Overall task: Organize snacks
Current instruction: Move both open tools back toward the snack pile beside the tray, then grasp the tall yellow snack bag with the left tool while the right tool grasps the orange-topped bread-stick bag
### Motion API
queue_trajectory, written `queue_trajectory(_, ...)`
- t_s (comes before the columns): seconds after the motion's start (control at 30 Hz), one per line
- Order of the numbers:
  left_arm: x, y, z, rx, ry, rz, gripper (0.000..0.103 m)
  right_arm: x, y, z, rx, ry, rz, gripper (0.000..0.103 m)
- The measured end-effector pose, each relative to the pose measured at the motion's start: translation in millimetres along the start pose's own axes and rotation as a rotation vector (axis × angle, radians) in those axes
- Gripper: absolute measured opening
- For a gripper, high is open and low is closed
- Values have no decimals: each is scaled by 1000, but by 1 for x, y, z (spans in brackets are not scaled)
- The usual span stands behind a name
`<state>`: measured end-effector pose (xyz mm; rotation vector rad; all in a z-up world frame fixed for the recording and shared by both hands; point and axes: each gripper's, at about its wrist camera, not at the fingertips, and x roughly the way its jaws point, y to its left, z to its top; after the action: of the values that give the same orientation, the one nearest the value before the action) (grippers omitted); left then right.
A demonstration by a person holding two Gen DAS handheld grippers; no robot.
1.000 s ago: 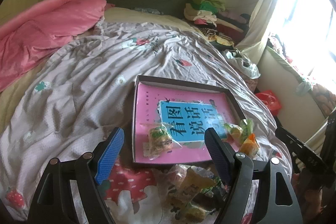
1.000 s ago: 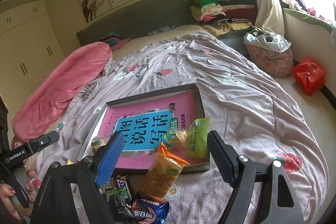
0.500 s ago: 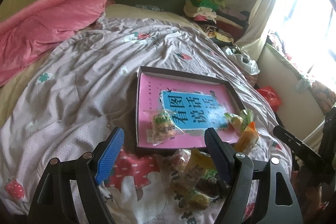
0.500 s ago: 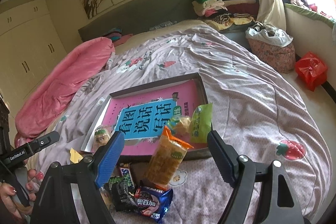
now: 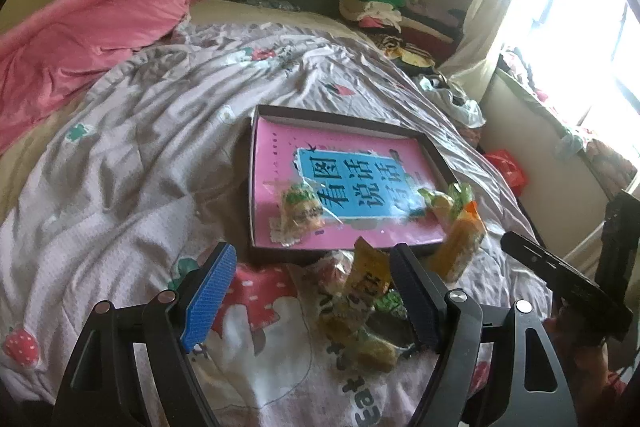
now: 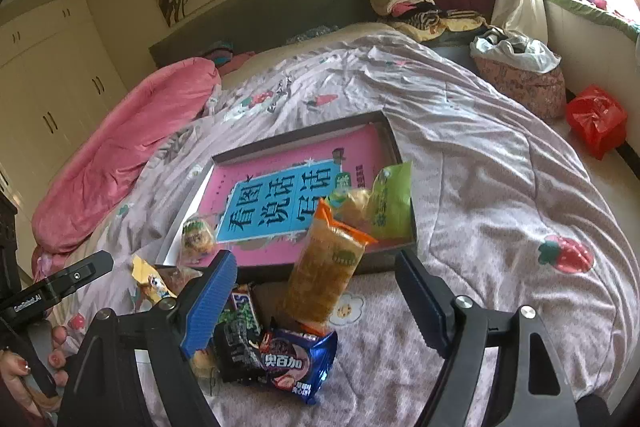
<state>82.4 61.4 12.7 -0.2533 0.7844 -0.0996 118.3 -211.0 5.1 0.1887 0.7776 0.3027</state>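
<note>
Over the bed, both claws gape wide, left claw and right claw holding nothing. Snacks lie heaped just before the tray; a few rest inside.

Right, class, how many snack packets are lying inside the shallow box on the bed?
3. A clear-wrapped cake sits in the near-left corner of the box; a green packet and a yellowish cake lie together at near-right. The leaning orange packet may hide more.
</note>
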Motion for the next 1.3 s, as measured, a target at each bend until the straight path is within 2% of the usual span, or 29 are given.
queue_trajectory(0.47,11,-15,-16,46,51,-11,80,13,6,-14,-10,48,6,81)
queue_trajectory(0.8,31,-23,-30,74,107,17,80,24,10,-23,-22,80,4,81)
queue_trajectory(1.0,38,-23,-33,74,119,41,80,30,7,-25,-14,92,1,81)
queue_trajectory(1.3,48,-20,-38,68,110,34,80,44,6,-27,-3,113,-4,81)
